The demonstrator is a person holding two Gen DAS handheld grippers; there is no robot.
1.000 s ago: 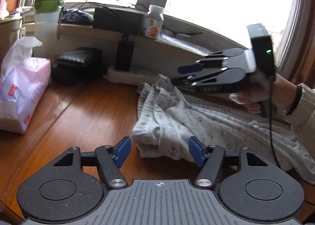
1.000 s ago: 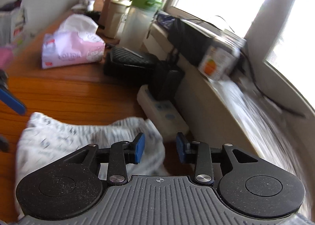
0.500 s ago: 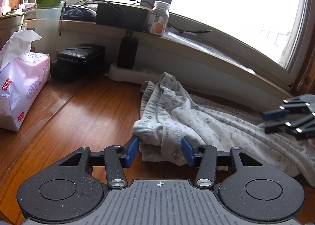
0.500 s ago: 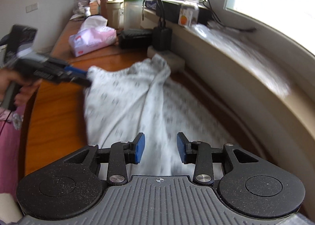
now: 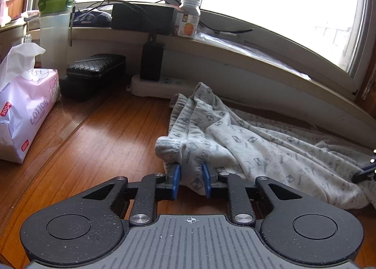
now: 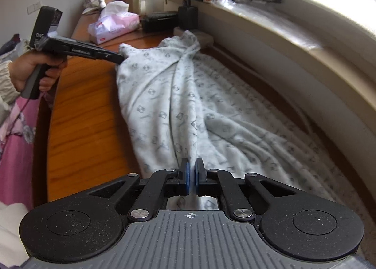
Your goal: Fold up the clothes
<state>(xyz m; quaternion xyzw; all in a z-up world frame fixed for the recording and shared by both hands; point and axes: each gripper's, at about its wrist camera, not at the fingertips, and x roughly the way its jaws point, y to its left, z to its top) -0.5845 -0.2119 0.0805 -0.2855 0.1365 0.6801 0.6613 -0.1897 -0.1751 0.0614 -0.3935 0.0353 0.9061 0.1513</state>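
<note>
A pale grey patterned garment [image 5: 235, 142] lies stretched along the wooden table beside the window wall; it also shows in the right wrist view [image 6: 183, 95]. My left gripper [image 5: 190, 180] is shut on a bunched corner of the garment at its near end. It shows in the right wrist view [image 6: 118, 58] touching the far corner of the cloth. My right gripper [image 6: 192, 176] is shut on a ridge of the garment at the opposite end. Its tips show at the right edge of the left wrist view [image 5: 367, 171].
A pink tissue pack [image 5: 25, 109], a black woven case [image 5: 95, 70], a green-lidded shaker bottle [image 5: 55, 26] and a white power strip [image 5: 159, 84] with a black adapter stand at the left and back. The window sill [image 5: 235, 50] holds a pill bottle [image 5: 189, 18].
My left gripper has closed on the garment's corner. My right gripper has swung from the far corner to the other end of the garment and closed on it.
</note>
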